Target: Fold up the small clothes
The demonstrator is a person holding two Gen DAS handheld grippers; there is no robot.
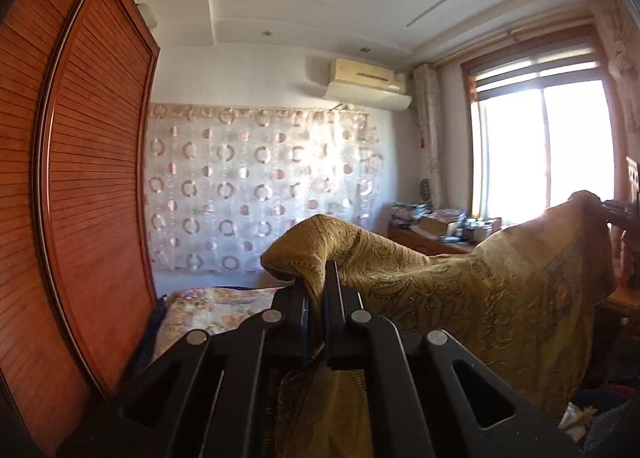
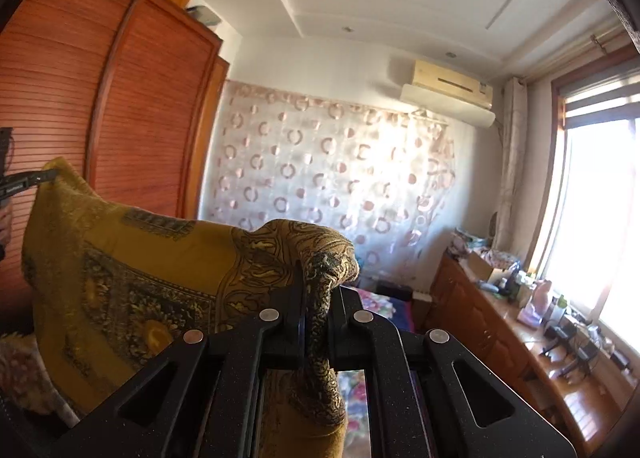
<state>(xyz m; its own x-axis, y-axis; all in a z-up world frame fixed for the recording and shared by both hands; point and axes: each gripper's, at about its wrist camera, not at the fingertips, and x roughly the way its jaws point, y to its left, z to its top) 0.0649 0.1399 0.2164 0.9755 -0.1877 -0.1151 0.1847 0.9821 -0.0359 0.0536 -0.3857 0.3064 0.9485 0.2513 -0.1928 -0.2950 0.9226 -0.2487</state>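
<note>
A mustard-yellow cloth with a dark paisley pattern (image 1: 460,290) hangs stretched in the air between my two grippers. My left gripper (image 1: 316,278) is shut on one corner of it, which bunches over the fingertips. My right gripper (image 2: 316,286) is shut on another corner, and the cloth (image 2: 152,282) spreads away to the left. In the left wrist view the right gripper (image 1: 616,210) shows at the far right edge, holding the cloth. In the right wrist view the left gripper (image 2: 32,178) shows at the far left edge, pinching the cloth.
A tall slatted wooden wardrobe (image 1: 80,178) stands close on the left. A bed with a floral cover (image 1: 208,310) lies below. A long wooden sideboard (image 2: 540,350) with clutter runs under the bright window (image 2: 600,218) on the right. A sheer curtain (image 1: 260,186) covers the far wall.
</note>
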